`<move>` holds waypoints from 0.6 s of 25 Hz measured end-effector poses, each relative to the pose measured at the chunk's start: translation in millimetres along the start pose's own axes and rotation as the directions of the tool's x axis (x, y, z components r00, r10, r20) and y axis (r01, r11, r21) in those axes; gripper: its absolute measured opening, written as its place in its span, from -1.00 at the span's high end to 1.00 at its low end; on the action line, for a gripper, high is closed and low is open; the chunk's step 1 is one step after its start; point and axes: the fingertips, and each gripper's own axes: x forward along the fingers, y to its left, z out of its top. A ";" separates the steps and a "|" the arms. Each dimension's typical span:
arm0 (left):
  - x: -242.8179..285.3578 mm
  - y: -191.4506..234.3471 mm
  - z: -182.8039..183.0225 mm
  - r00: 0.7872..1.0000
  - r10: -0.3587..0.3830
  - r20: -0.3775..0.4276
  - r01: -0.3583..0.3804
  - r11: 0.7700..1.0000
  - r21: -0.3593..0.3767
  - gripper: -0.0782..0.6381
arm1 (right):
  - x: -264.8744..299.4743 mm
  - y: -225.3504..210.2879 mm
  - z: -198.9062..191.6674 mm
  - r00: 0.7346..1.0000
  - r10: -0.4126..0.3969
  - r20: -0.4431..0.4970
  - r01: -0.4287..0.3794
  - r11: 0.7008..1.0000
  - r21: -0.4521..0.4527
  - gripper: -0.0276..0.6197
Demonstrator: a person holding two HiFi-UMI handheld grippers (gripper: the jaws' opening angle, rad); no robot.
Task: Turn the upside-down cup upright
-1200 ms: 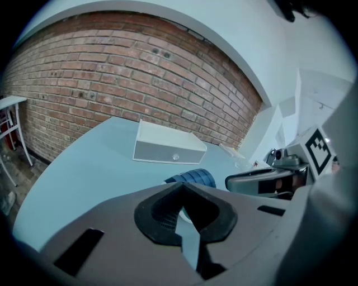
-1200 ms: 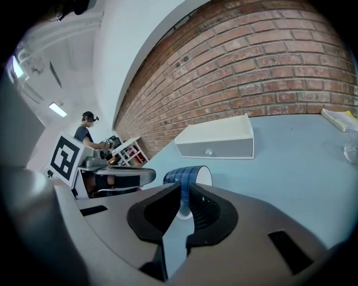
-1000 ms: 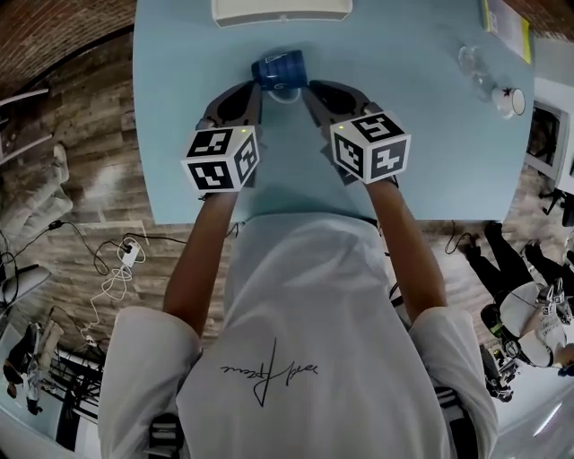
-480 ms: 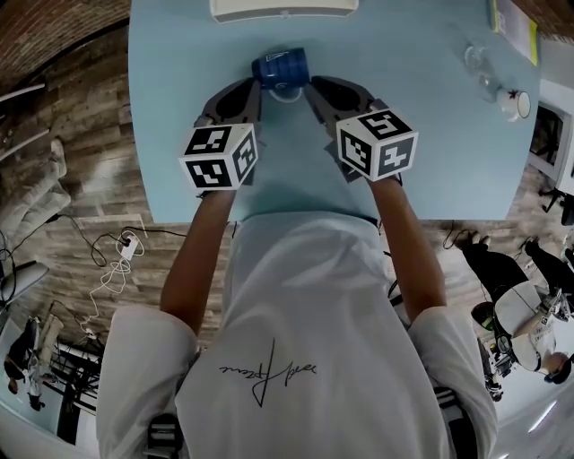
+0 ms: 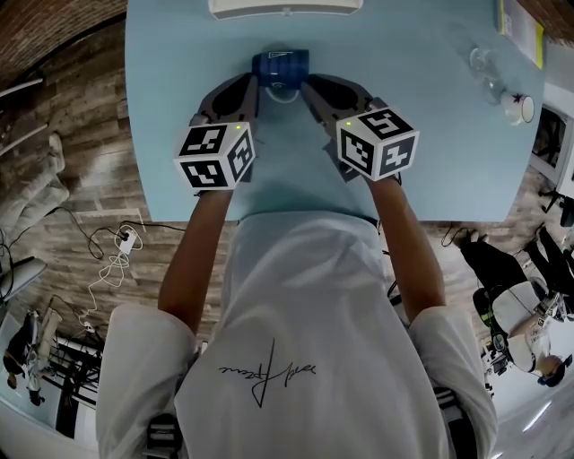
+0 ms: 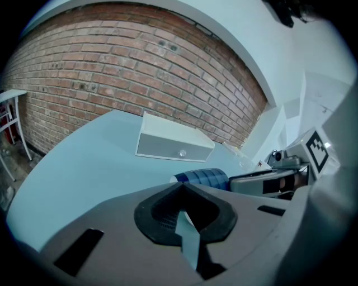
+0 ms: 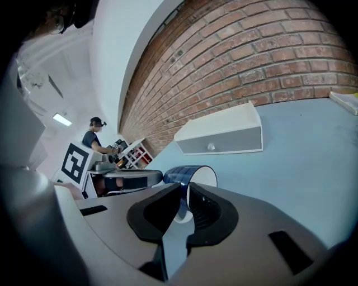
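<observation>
A dark blue ribbed cup with a white inside lies tipped on its side on the light blue table, near the far edge. In the right gripper view its mouth faces right. My right gripper comes in from the cup's right and is shut on the cup's wall at the rim; the blue wall runs down between its fingertips. My left gripper sits just left of the cup. Its jaws meet at the tip with nothing between them.
A white box with a small knob stands just beyond the cup at the table's far edge. Clear glassware, a small white cup and a yellow book sit at the far right. The near table edge is at my body.
The cup has turned slightly, from skewed to level across the view. Both grippers stay beside it and have hardly moved.
</observation>
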 end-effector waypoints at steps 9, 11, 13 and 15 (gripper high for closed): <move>-0.5 5.0 -1.3 1.000 0.007 -0.006 -0.007 1.000 -0.001 0.76 | 2.5 5.9 -1.0 1.000 0.025 0.005 -0.025 0.999 0.024 0.84; 0.0 4.6 -1.1 1.000 0.006 -0.006 -0.006 1.000 -0.002 0.76 | 2.3 4.9 -1.0 1.000 0.025 0.003 -0.025 0.999 0.029 0.84; 0.5 4.7 -1.2 1.000 0.006 -0.007 -0.006 1.000 -0.002 0.76 | 2.3 4.4 -1.0 1.000 0.026 0.003 -0.027 0.999 0.035 0.84; 1.1 4.7 -1.7 1.000 0.006 -0.009 -0.006 1.000 -0.002 0.76 | 2.0 4.3 -1.2 1.000 0.030 0.005 -0.031 0.999 0.041 0.84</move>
